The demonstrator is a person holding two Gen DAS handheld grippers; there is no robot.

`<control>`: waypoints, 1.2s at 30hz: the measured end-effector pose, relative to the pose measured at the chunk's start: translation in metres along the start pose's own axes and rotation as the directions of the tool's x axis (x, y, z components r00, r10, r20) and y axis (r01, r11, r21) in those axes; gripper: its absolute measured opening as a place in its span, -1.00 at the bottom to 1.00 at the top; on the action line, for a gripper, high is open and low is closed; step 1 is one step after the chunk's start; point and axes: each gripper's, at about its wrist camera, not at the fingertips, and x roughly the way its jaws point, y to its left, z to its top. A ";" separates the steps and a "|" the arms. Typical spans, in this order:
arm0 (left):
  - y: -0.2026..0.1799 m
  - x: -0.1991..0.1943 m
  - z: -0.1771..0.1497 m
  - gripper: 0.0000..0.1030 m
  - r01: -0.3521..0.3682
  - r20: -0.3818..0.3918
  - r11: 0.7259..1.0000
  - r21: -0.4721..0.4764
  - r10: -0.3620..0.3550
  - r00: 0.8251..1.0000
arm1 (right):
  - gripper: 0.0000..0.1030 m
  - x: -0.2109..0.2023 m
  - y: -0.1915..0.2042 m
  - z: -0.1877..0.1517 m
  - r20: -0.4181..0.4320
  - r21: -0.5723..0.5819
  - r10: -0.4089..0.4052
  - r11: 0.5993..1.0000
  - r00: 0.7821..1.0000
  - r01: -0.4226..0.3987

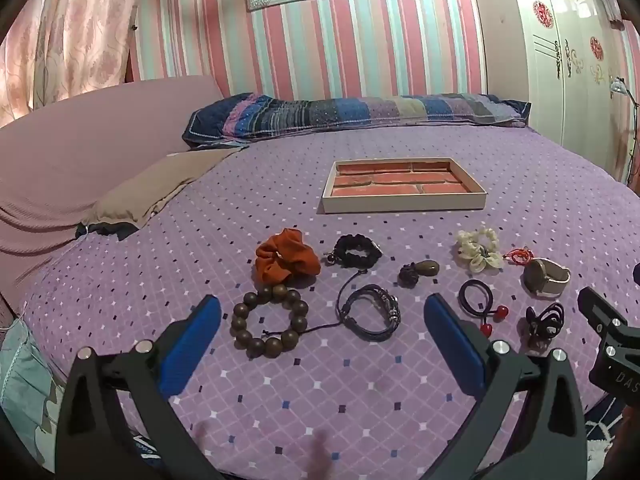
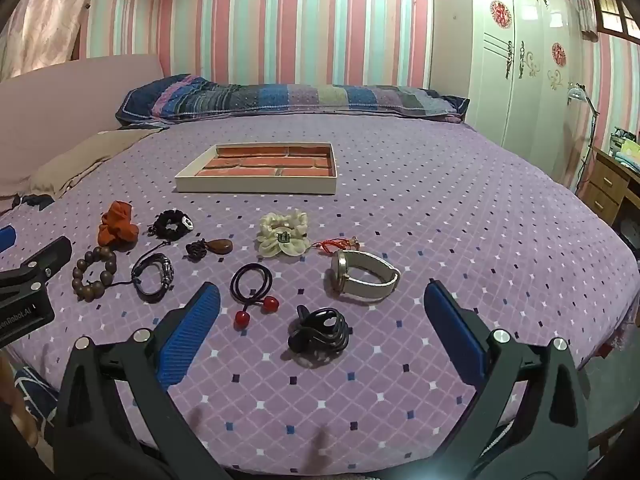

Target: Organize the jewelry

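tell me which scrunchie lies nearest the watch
The cream scrunchie, just left of the watch. The orange scrunchie and black scrunchie lie much farther left.

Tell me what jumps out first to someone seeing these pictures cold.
The scatter of jewelry and hair ties on the purple bedspread grabs the eye first: an orange scrunchie and a wooden bead bracelet on the left, a white-strapped watch on the right. Beyond them lies an empty tray with a brick-pattern lining. Up close, the left gripper and the right gripper are open.
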 end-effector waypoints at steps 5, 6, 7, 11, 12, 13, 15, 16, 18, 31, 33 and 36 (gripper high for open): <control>0.001 -0.001 0.000 0.93 0.007 0.000 1.000 -0.003 -0.007 1.000 | 0.92 0.000 -0.001 0.000 -0.008 -0.005 -0.004 1.000 1.000 0.004; 0.001 -0.002 0.000 0.93 0.007 0.002 1.000 -0.003 -0.007 1.000 | 0.92 0.001 -0.001 0.001 -0.007 -0.005 -0.003 1.000 1.000 0.003; 0.001 -0.001 0.000 0.93 0.006 -0.001 1.000 -0.002 -0.006 1.000 | 0.92 0.001 -0.001 0.001 -0.007 -0.005 -0.001 1.000 1.000 0.001; 0.000 0.002 0.000 0.93 0.004 -0.003 1.000 -0.001 -0.004 1.000 | 0.92 -0.002 0.001 -0.001 0.002 -0.011 -0.017 1.000 1.000 0.017; -0.001 0.003 -0.001 0.93 0.002 -0.002 1.000 -0.001 -0.002 1.000 | 0.92 -0.003 0.003 0.000 0.009 -0.015 -0.022 1.000 1.000 0.022; -0.001 0.003 -0.001 0.93 0.001 -0.001 1.000 0.000 -0.001 1.000 | 0.92 -0.003 0.003 0.000 0.012 -0.015 -0.023 1.000 1.000 0.023; -0.002 0.005 -0.002 0.93 0.002 -0.002 1.000 -0.001 -0.002 1.000 | 0.92 -0.001 0.003 0.001 0.012 -0.016 -0.022 1.000 1.000 0.022; -0.002 0.004 -0.002 0.93 0.003 0.000 1.000 -0.001 -0.003 1.000 | 0.92 0.000 0.003 0.001 0.012 -0.018 -0.022 1.000 1.000 0.023; -0.003 0.005 -0.003 0.93 0.000 0.001 1.000 0.000 0.000 1.000 | 0.92 0.000 0.002 0.001 0.011 -0.019 -0.019 1.000 1.000 0.019; -0.002 0.006 -0.003 0.93 -0.002 0.004 1.000 -0.002 0.002 1.000 | 0.92 0.000 0.002 0.002 0.026 -0.019 -0.019 1.000 0.999 0.020; -0.002 0.007 -0.002 0.93 -0.001 0.001 1.000 -0.002 0.001 1.000 | 0.92 0.000 0.002 0.003 0.029 -0.021 -0.020 1.000 0.999 0.021; -0.001 0.007 -0.002 0.93 0.001 0.004 1.000 -0.005 -0.001 1.000 | 0.92 0.000 0.002 0.003 0.029 -0.019 -0.019 1.000 0.999 0.019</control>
